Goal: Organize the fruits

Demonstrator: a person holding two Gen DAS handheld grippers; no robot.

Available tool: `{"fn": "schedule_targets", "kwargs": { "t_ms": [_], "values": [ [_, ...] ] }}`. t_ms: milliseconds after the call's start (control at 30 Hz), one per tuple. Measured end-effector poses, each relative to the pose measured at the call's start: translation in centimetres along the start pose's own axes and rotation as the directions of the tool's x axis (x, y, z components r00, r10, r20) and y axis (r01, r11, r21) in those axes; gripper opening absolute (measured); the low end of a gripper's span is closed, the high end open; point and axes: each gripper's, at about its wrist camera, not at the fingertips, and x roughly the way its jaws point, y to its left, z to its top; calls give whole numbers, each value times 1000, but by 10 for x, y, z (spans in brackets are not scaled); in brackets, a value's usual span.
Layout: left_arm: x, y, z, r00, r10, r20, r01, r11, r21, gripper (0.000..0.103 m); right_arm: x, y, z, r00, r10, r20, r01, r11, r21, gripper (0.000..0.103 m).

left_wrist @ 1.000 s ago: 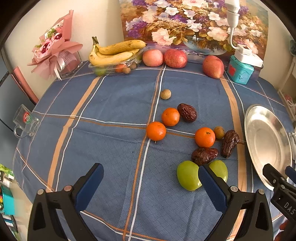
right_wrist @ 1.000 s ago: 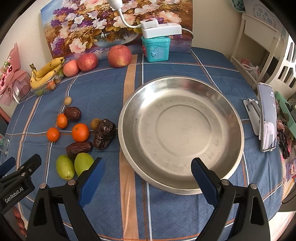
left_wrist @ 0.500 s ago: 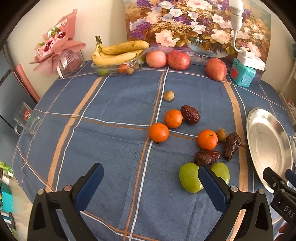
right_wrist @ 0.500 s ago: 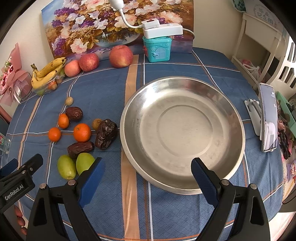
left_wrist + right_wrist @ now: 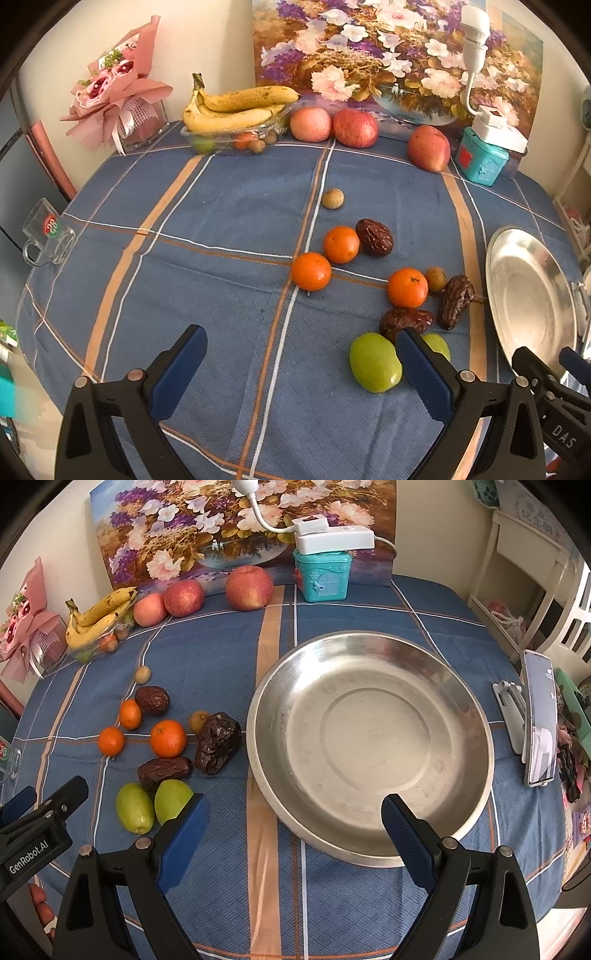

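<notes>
**Here, both tongs gape wide above a table of scattered fruit**

Here the left gripper [image 5: 301, 360] hangs over a blue plaid tablecloth [image 5: 207, 236] with its two blue-padded fingers spread far apart, holding nothing and touching nothing. Its right finger [image 5: 424, 373] partly hides one of two green fruits; the other green fruit [image 5: 375, 362] lies just beside that finger's inner side, in full sight.

The right gripper [image 5: 295, 834] is likewise spread wide and carries nothing. Its fingers frame the near rim of a large, round steel plate [image 5: 458, 686], which is bare inside. Its left finger [image 5: 183, 843] sits just in front of the second green fruit [image 5: 171, 799].

Beyond the green pair, the loose fruit lies in a cluster on the cloth left of the plate. Three dark wrinkled dates are there: one [image 5: 406, 321] touching the green fruits, one [image 5: 456, 301] nearest the plate, one [image 5: 375, 236] farther back. Three small oranges [image 5: 311, 271] sit among them, and two little tan round fruits, one [image 5: 435, 278] beside an orange and one [image 5: 332, 198] alone farther off.

Along the table's far edge stand three red apples [image 5: 355, 127], a clear tray holding bananas [image 5: 236, 107], a teal box [image 5: 480, 160] and a flower painting [image 5: 399, 55] against the wall. A phone on a stand [image 5: 539, 720] is right of the plate.
</notes>
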Motion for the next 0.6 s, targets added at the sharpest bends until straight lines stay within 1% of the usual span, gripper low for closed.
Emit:
{"fn": "schedule_targets", "kwargs": {
  "t_ms": [167, 333, 500, 600],
  "values": [
    [0, 4, 2, 999, -35, 13, 35, 999, -42, 103, 1, 3, 0, 1000, 1, -1, -1, 1000, -9, 94],
    [-4, 4, 4, 998, -30, 56, 33, 998, -51, 103, 2, 6, -1, 1000, 10, -3, -10, 1000, -21, 94],
    [2, 7, 4, 996, -88, 12, 88, 994, -71, 103, 4, 9, -1, 1000, 19, -12, -20, 999, -26, 94],
    [2, 10, 5, 997, -73, 23, 74, 994, -79, 103, 6, 15, 0, 998, 54, -16, -55, 998, -36, 94]
  ]
}}
